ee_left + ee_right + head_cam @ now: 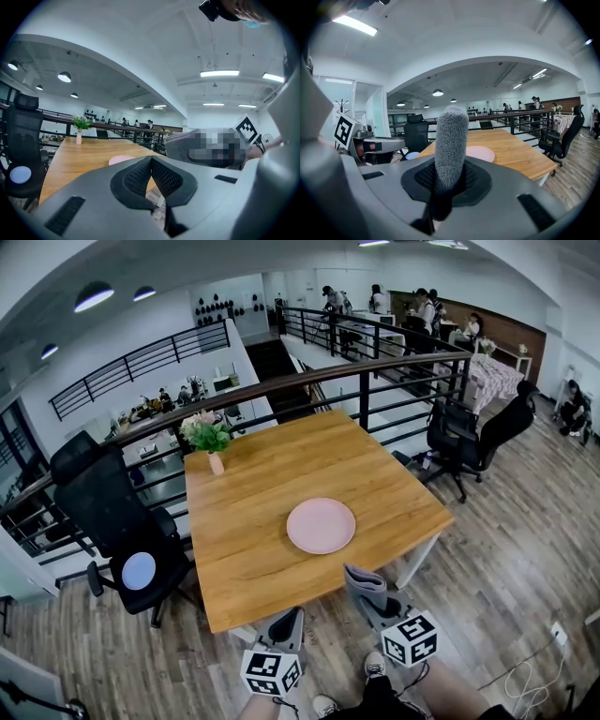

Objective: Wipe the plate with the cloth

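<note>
The right hand-held gripper [449, 180] is clamped on a grey cloth [451, 140] that stands upright from its jaws. The left hand-held gripper [151, 161] has its jaws pressed together, empty. Both hang just off the desk's [272, 479] near edge. The pink plate [321, 525] lies on the desk, near and right, just beyond the cloth. A flower vase [215, 457] stands at the far left corner.

**Q:** Is any text, label, brand or number legible?

**A:** None can be read.

**Q:** What about the printed cubes?

**A:** The left cube [272, 673] on the left tool [287, 622] and the right cube [410, 638] on the right tool [364, 589] carry black-and-white square marker patterns. These are coded graphics, not letters or digits.
</note>
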{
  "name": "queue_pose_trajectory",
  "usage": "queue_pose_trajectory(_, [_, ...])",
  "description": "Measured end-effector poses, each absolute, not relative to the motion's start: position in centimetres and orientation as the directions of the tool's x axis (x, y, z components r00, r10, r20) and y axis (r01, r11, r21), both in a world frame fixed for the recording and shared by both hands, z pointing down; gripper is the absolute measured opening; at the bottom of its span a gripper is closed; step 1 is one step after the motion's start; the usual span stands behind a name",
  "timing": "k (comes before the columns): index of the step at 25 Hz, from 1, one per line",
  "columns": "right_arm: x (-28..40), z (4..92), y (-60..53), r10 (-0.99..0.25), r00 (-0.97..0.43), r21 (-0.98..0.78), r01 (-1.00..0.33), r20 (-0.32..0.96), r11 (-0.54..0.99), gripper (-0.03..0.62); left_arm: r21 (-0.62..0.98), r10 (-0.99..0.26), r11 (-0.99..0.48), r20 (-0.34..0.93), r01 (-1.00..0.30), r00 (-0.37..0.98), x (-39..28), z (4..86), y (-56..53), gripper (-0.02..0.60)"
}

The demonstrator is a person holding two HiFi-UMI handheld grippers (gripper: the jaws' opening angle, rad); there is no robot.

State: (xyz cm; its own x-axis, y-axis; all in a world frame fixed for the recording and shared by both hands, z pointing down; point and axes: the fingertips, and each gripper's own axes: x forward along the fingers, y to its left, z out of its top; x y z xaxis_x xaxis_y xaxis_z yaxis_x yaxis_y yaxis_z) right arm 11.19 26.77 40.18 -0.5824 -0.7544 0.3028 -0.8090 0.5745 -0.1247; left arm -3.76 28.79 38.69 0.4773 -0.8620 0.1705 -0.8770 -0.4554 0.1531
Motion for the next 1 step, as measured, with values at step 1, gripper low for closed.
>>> queue_pose_trajectory(1, [11.23, 40.21, 26.72, -0.755, -0.581, -0.124, -0.810, 0.302, 0.574, 0.052, 0.153, -0.862, -0.456, 0.170, -0.877, 0.478, -3.77, 38.74, 28.75, 0.020])
